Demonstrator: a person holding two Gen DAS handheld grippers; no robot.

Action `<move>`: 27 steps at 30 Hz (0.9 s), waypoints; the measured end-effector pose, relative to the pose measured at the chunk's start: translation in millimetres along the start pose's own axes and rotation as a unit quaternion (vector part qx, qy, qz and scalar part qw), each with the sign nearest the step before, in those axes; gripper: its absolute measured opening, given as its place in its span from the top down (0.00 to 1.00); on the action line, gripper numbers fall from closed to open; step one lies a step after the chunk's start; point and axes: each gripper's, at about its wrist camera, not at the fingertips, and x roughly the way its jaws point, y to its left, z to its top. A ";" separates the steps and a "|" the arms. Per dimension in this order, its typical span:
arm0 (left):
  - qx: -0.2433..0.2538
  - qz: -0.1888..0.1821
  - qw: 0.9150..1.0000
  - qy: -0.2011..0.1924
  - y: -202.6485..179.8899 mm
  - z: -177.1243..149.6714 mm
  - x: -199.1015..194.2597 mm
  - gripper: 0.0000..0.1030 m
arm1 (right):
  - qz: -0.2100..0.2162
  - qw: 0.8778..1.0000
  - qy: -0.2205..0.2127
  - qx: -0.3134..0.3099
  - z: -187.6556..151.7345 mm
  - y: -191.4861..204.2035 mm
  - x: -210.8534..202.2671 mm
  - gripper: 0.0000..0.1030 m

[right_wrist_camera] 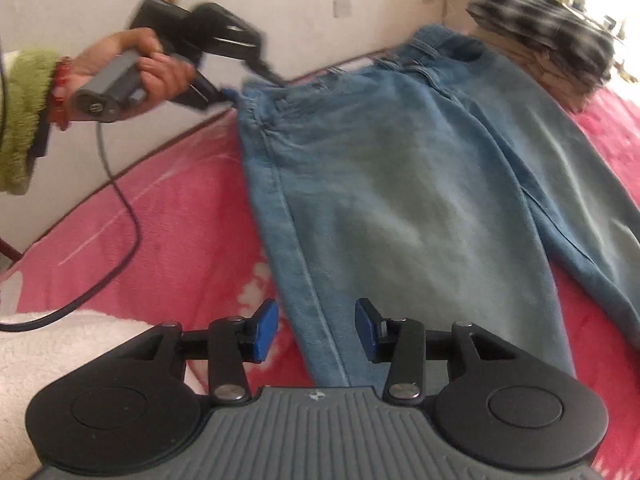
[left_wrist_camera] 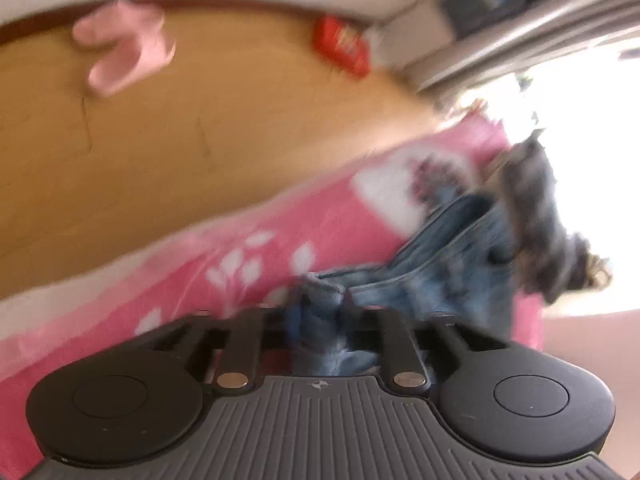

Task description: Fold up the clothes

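Blue jeans (right_wrist_camera: 400,200) lie spread on a pink blanket (right_wrist_camera: 180,220), waistband at the far end, legs running toward the right wrist camera. My right gripper (right_wrist_camera: 316,328) hovers over the near leg, open, its blue pads (right_wrist_camera: 266,330) apart with nothing pinched. In the same view my left gripper (right_wrist_camera: 236,94), held by a hand in a green sleeve, bites the waistband's left corner. In the left wrist view, which is blurred, the left gripper (left_wrist_camera: 320,320) is shut on a bunched fold of the jeans (left_wrist_camera: 440,272).
A folded grey plaid garment (right_wrist_camera: 540,36) rests at the far right of the blanket. A white fluffy cloth (right_wrist_camera: 60,360) lies near left, with a black cable (right_wrist_camera: 120,208) across the blanket. On the wooden floor (left_wrist_camera: 180,140) lie a pink garment (left_wrist_camera: 124,48) and a red box (left_wrist_camera: 340,46).
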 end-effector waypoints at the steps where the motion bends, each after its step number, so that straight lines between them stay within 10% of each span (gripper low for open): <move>1: 0.017 -0.013 0.999 -0.023 -7.1 -2.7 -12.1 0.89 | -0.004 1.000 0.005 0.005 0.9 -3.2 0.8 0.56; 5: 0.154 -0.012 0.981 -0.116 -36.8 -30.3 -43.3 0.90 | -0.018 0.999 0.028 0.031 -0.2 -14.5 7.1 0.54; 9: 0.111 0.083 0.988 -0.065 6.8 -34.1 6.3 0.85 | -0.033 0.997 0.051 0.056 3.2 -24.8 19.5 0.54; 18: 0.105 0.063 0.989 -0.077 15.9 -19.9 -6.3 0.82 | -0.046 0.995 -0.071 0.054 84.7 -50.3 9.0 0.55; 27: 0.163 0.091 0.974 -0.125 -7.5 -10.0 -23.5 0.64 | -0.028 0.992 -0.039 0.115 123.5 -91.5 99.7 0.62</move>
